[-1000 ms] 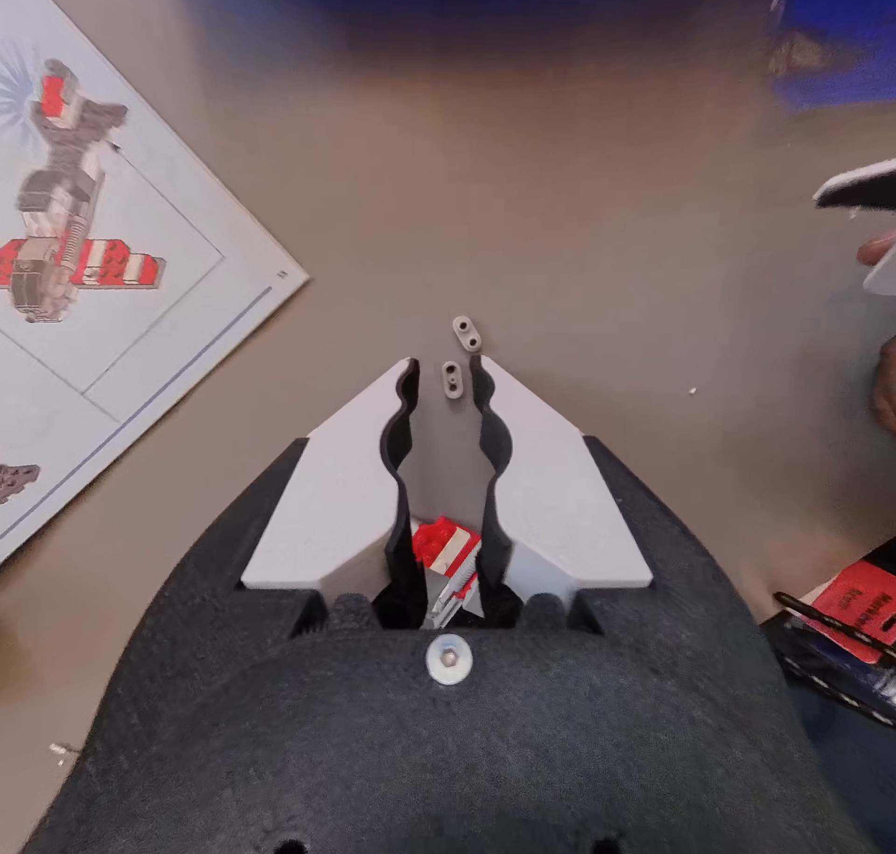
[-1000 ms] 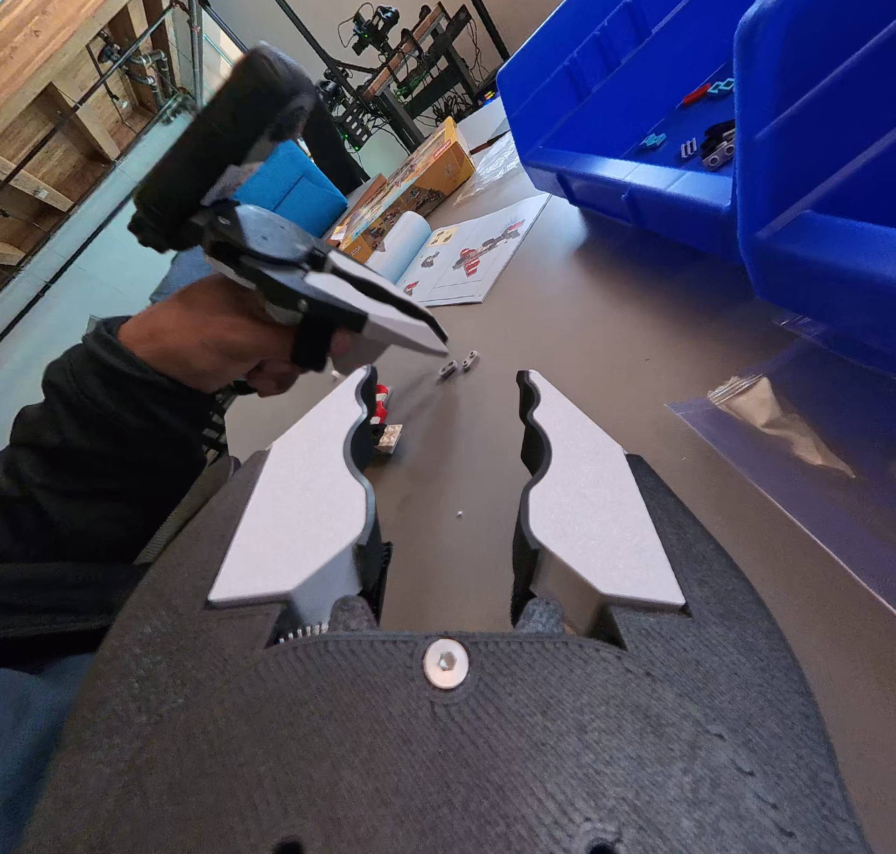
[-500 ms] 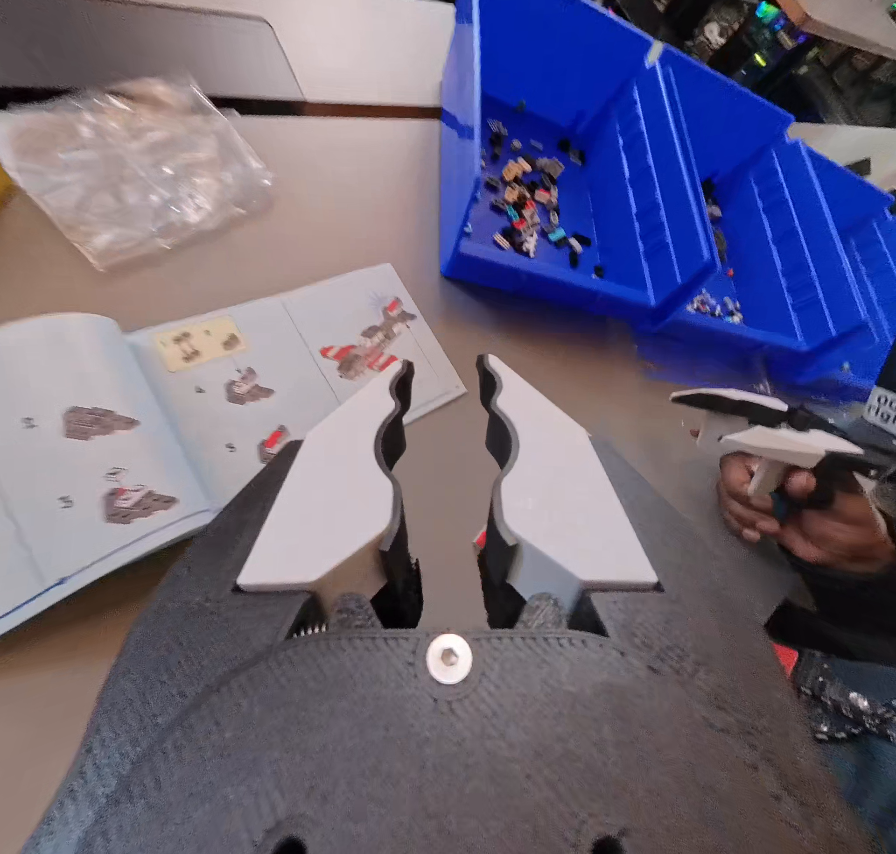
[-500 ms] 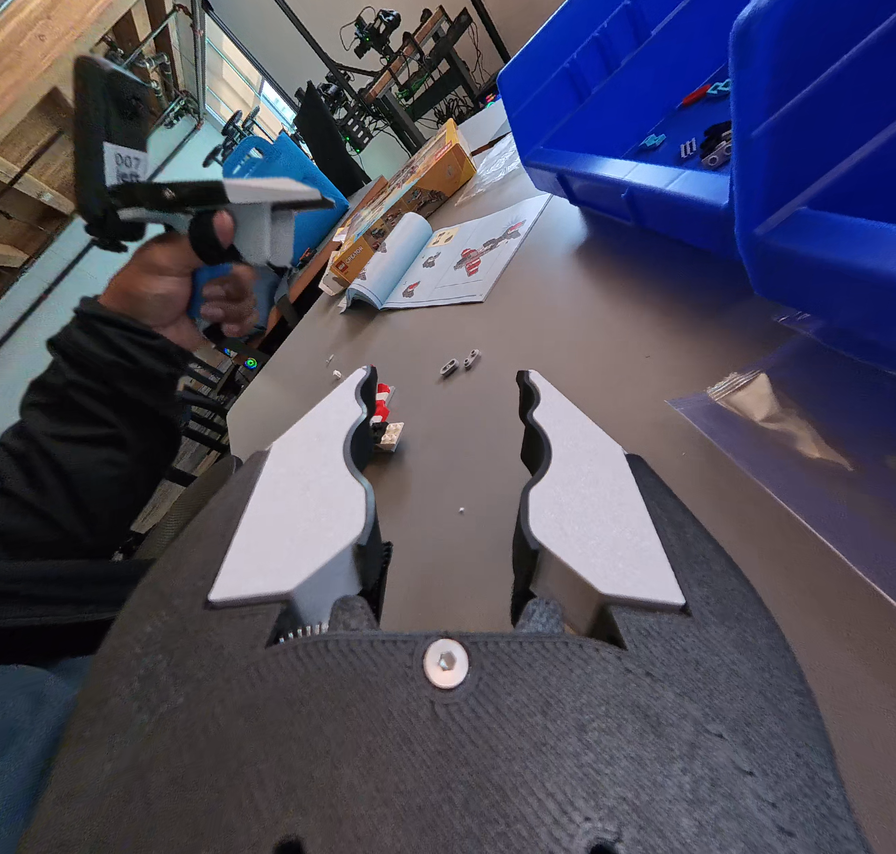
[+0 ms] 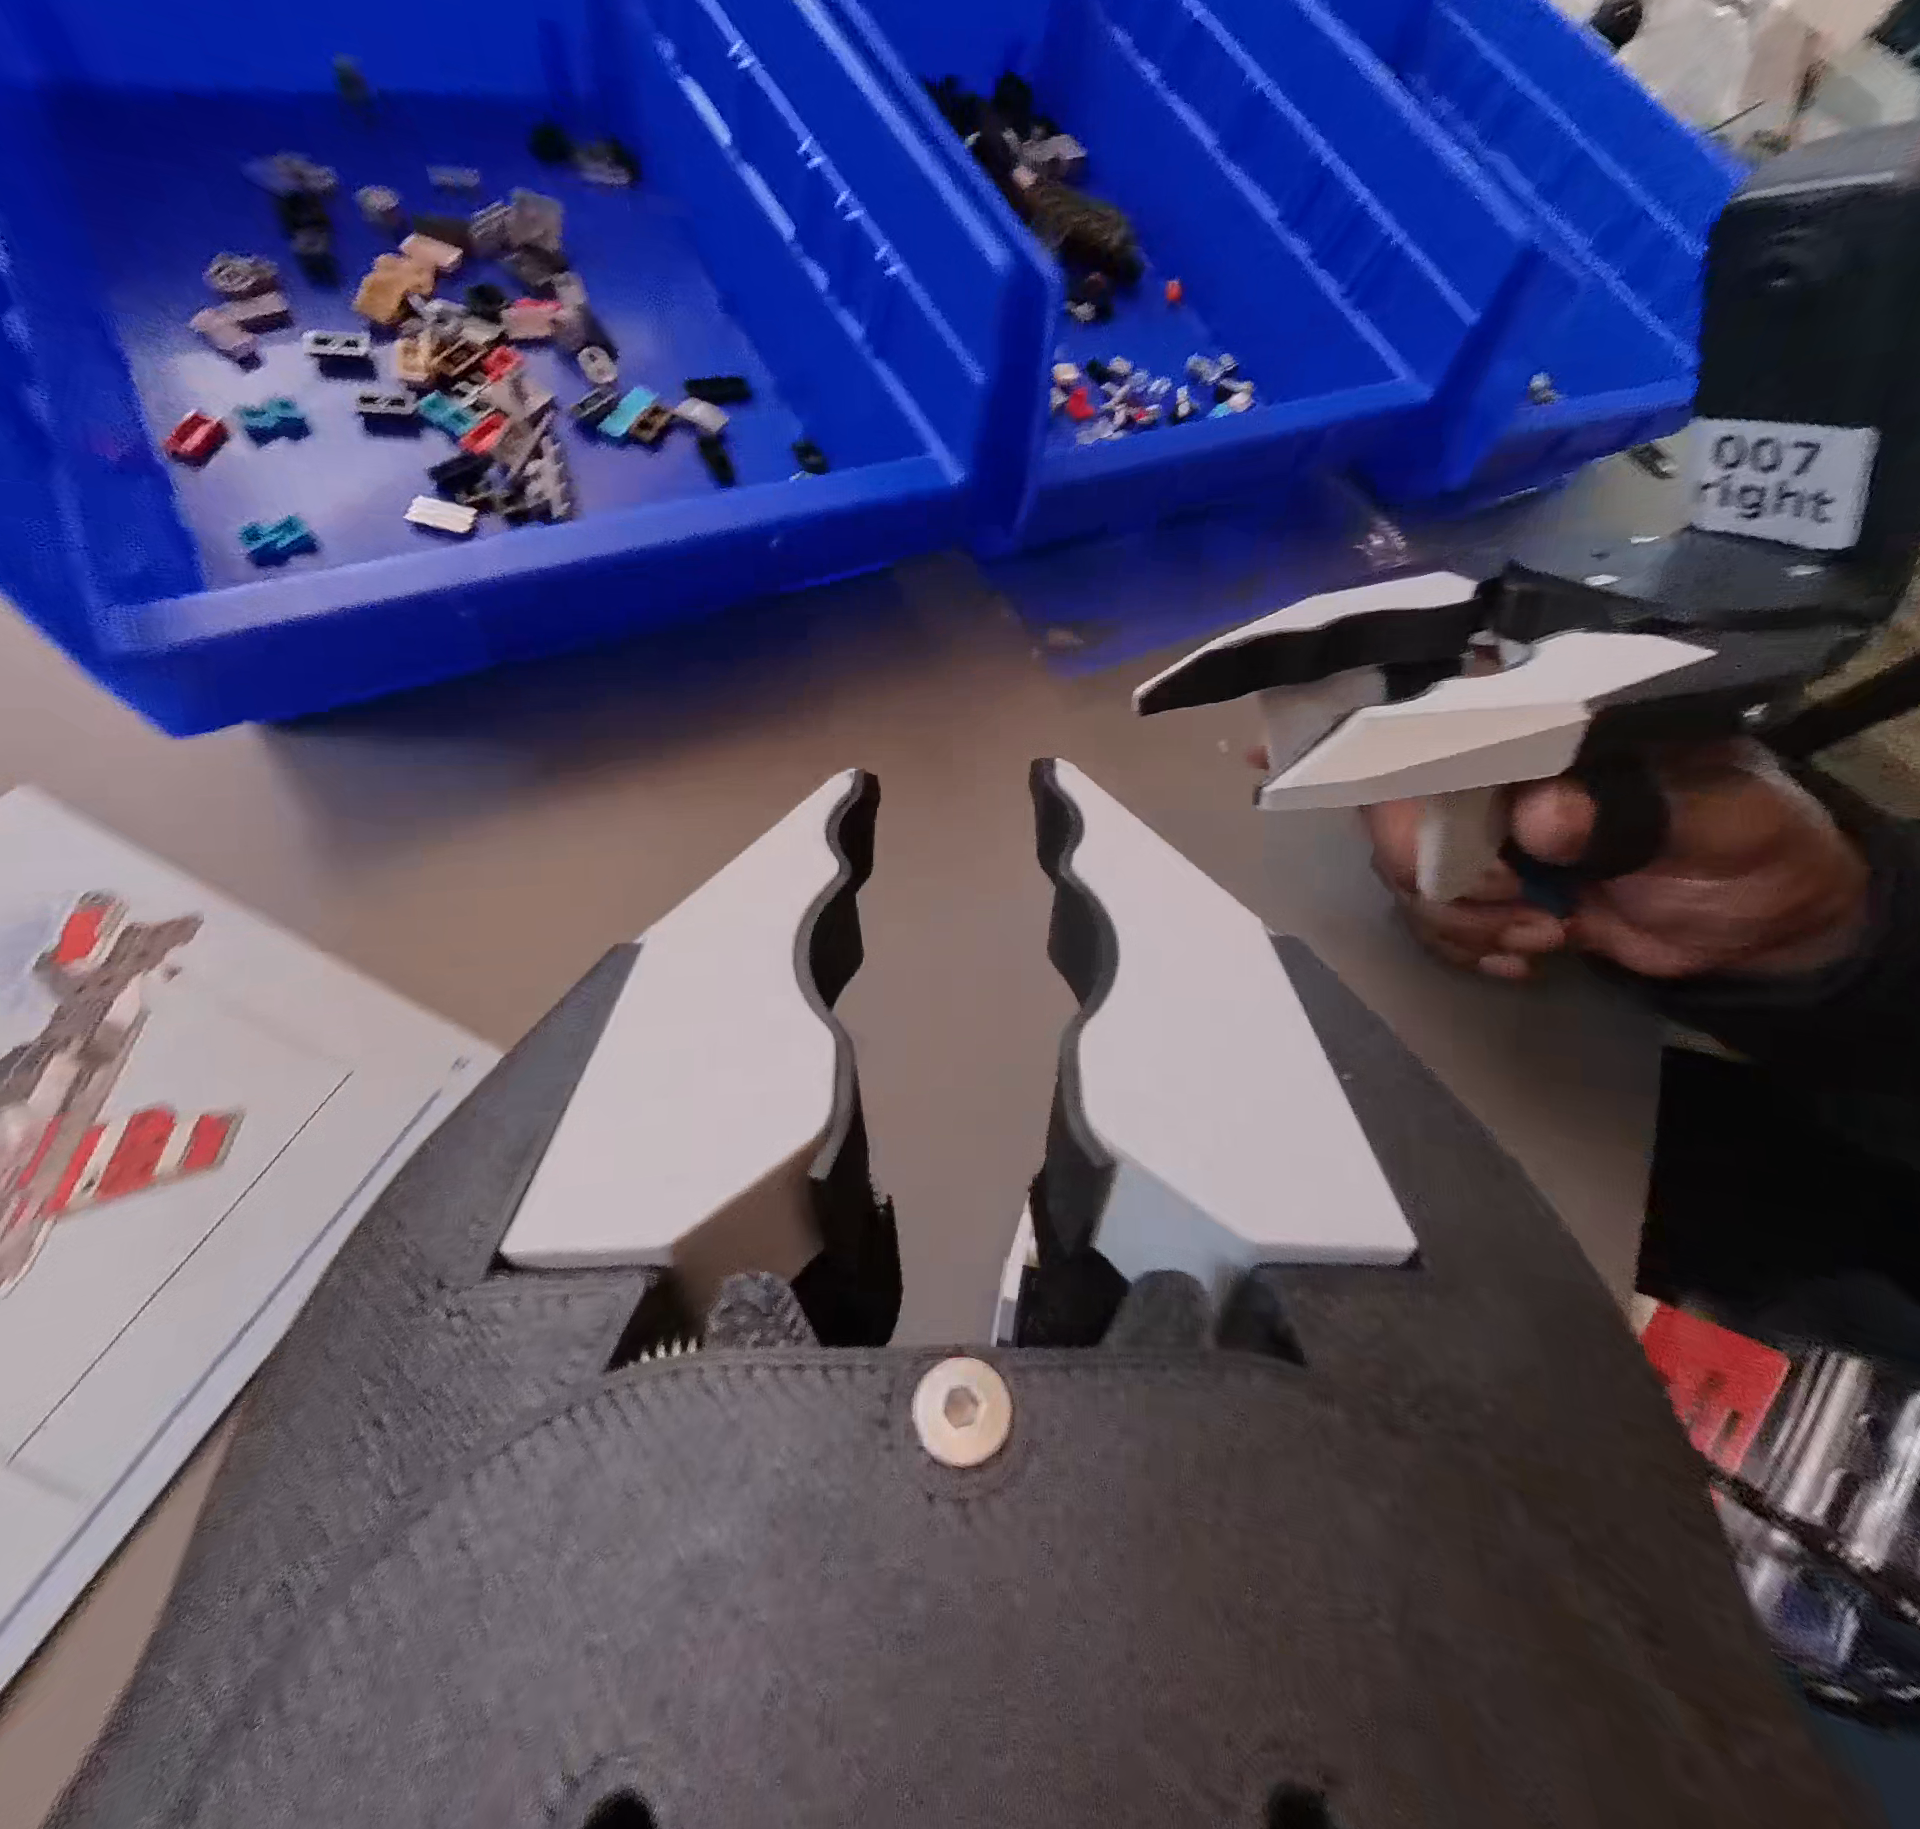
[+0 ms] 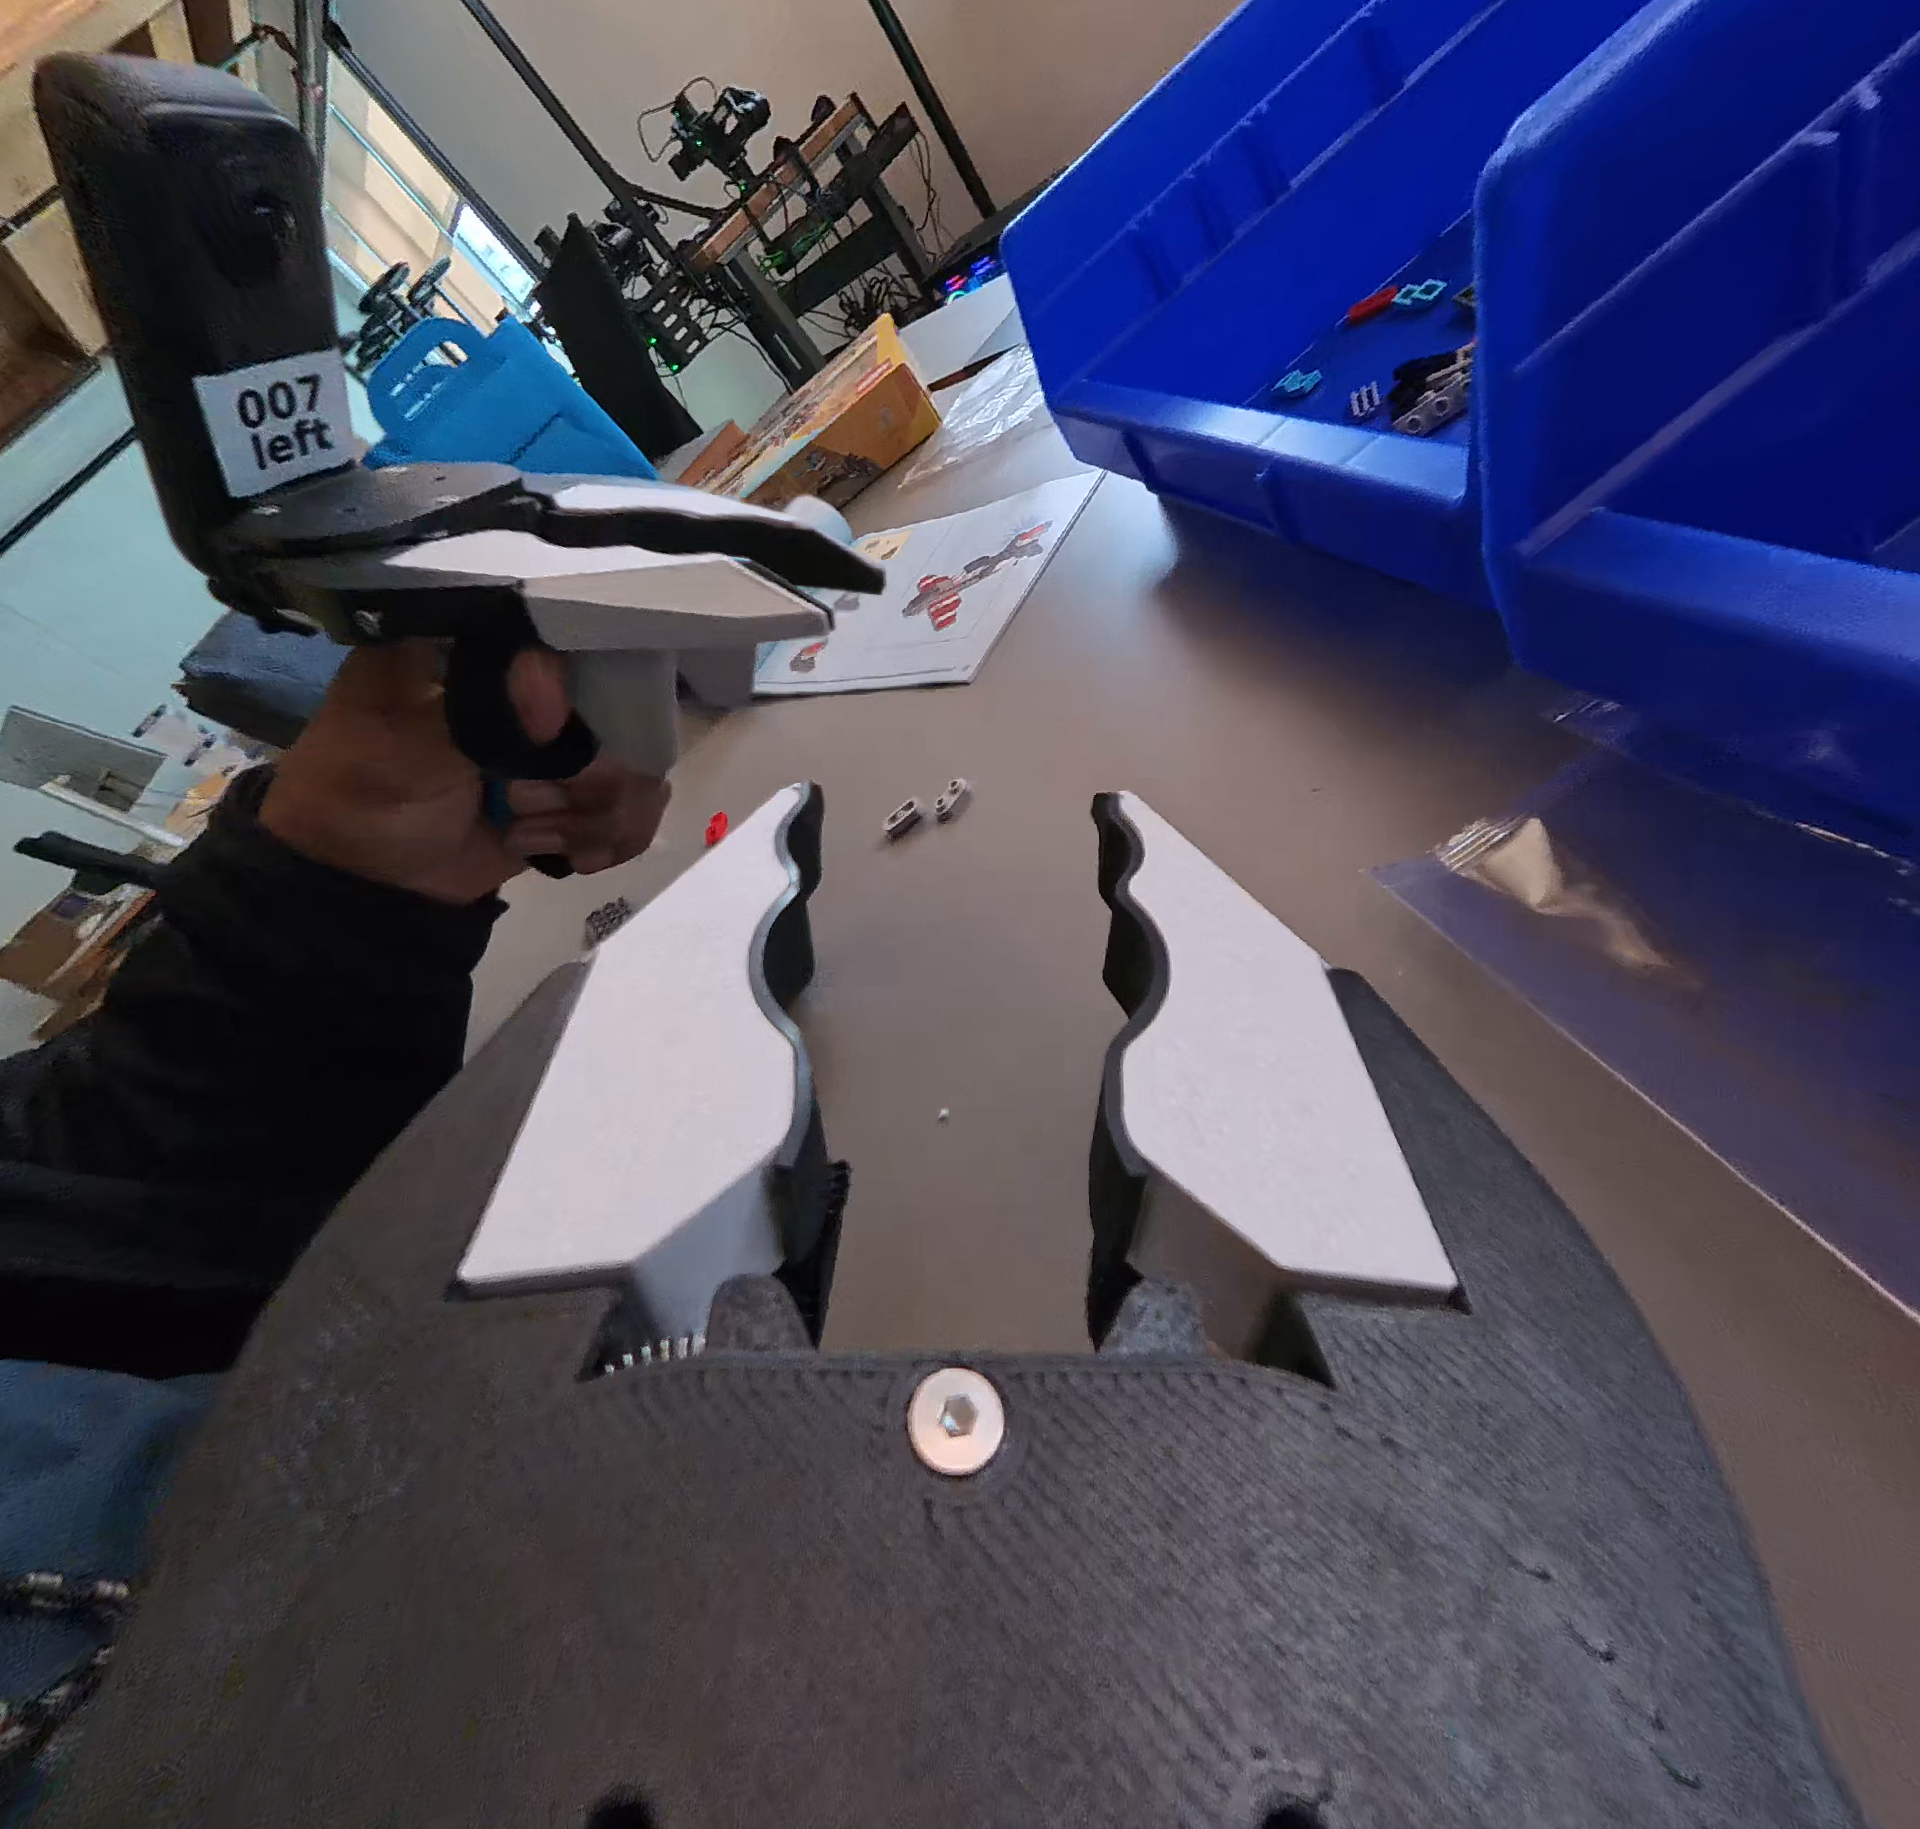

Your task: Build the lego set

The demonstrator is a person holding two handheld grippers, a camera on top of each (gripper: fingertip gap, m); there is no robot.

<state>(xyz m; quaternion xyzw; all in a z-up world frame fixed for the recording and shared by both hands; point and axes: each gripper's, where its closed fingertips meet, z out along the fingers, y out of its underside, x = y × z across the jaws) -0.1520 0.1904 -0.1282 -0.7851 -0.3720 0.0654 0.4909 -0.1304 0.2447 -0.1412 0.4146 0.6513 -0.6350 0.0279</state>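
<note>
Grey-fingered left gripper [image 5: 951,792] parted, empty, blue plastic bins [image 5: 540,626] at twelve o'clock, right gripper [image 6: 956,808] wide apart, two small grey lego plates [image 6: 925,808] ahead

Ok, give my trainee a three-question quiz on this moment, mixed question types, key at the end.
1. True or false: the right tool is shut on a brick.
2. The two small grey pieces lie: A) in a blue bin; B) on the table just ahead of the right tool; C) on a printed page.
3. Short answer: what lies open on the table to the left of the left tool?

Key
1. False: its jaws stand open with nothing between them.
2. B.
3. The instruction booklet.
</note>
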